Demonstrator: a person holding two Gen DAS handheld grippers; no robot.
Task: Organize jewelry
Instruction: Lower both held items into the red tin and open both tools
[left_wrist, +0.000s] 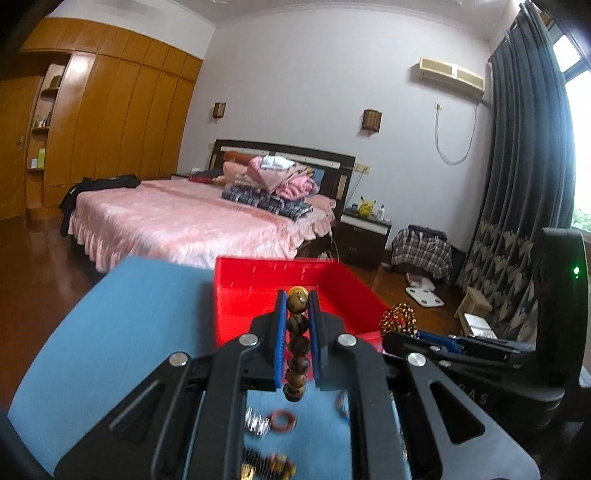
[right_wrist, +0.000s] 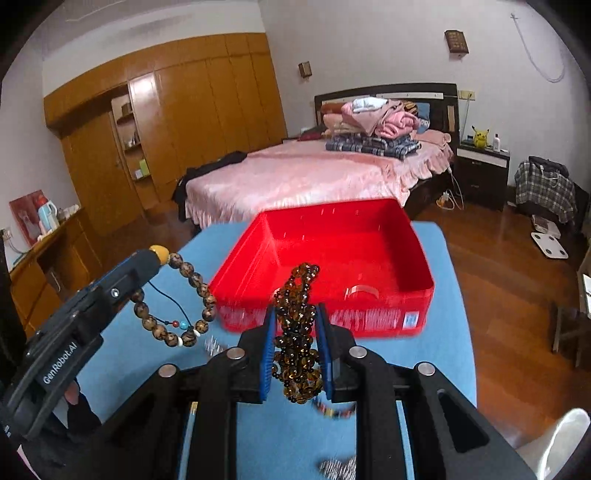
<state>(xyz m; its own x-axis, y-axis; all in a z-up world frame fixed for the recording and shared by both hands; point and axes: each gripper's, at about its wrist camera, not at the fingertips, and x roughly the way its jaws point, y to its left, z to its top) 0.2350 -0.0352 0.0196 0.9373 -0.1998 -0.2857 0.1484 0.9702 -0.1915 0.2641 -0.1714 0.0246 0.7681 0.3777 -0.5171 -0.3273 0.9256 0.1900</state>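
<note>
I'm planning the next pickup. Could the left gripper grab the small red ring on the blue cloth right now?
Probably not: the left gripper is shut on the large brown bead bracelet; the small red ring lies unobstructed below it.

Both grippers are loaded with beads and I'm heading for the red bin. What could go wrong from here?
1. The left gripper pinches only a few beads of the large-bead bracelet; its hanging loop may snag the red bin rim.
2. The right gripper holds a bunched small-bead strand; it could release tangled or partly outside.
3. The grippers are close together and could collide over the bin.
</note>
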